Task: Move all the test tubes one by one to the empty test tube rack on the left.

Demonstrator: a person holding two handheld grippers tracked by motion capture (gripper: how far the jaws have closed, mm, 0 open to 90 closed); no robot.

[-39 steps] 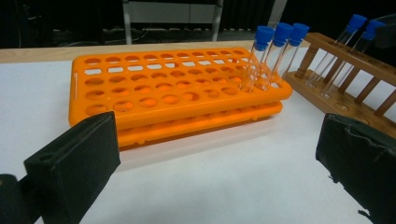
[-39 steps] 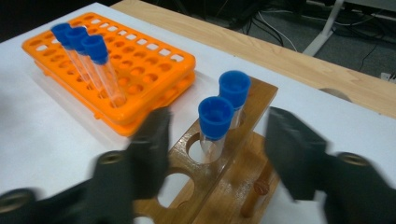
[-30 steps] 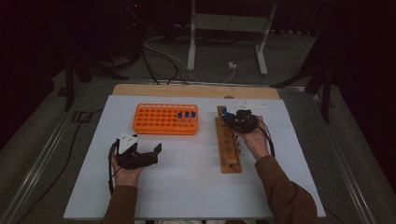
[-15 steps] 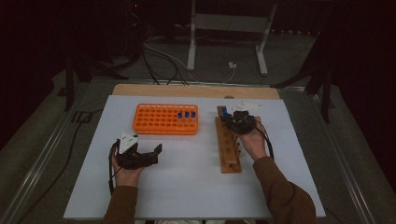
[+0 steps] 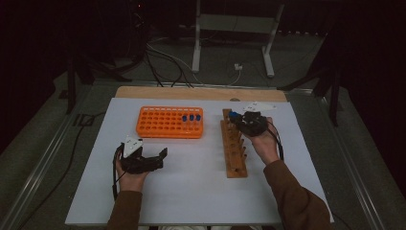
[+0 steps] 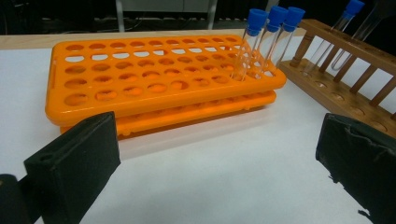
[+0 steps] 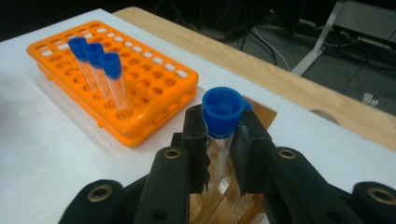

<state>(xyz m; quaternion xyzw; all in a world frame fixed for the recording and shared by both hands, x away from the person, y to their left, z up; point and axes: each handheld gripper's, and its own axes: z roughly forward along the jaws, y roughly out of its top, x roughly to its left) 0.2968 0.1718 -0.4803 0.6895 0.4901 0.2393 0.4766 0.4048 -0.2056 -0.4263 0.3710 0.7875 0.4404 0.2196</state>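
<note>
The left gripper [image 5: 160, 154] rests low on the table, held from behind by the left hand [image 5: 130, 178] — its 2 jaws stand wide apart with nothing between them. The right gripper [image 5: 235, 117] is held farther out, the right hand [image 5: 263, 143] and sleeved forearm stretched forward — its jaws closed tight around a blue-capped tube [image 7: 221, 114].

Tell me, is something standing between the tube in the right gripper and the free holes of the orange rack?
Nothing visible does. The right gripper grips the blue-capped tube over the wooden rack; bare white table lies before the orange rack.
</note>
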